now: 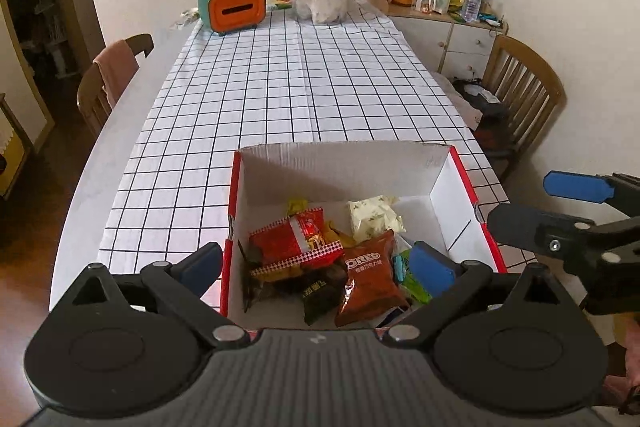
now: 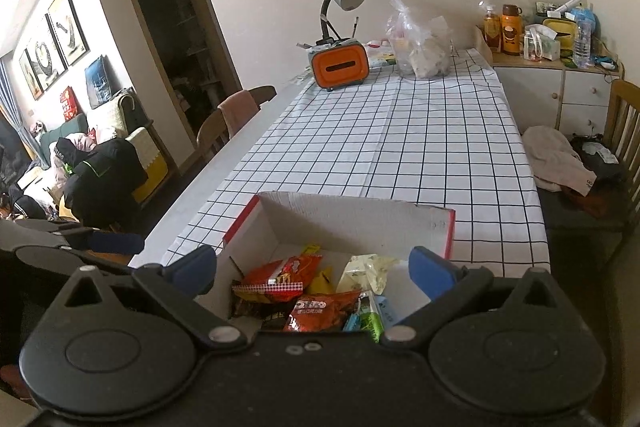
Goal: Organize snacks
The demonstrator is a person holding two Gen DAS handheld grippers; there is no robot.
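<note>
Both grippers, left gripper (image 1: 316,269) and right gripper (image 2: 314,273), hang spread wide and empty over the red-rimmed box (image 1: 464,171) at lower centre, where snack packets (image 1: 294,245) lie heaped, seemingly gathered for sorting.

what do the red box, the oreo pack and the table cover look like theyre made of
Red box: looks like corrugated cardboard, matte white inside, printed red outside; its top edge is rough and torn-looking.
Oreo pack: seems to be glossy plastic film, crinkled with bright highlights.
Table cover: probably thin woven cloth, white with a black grid; it shows soft creases, though coated fabric can't be ruled out.
</note>
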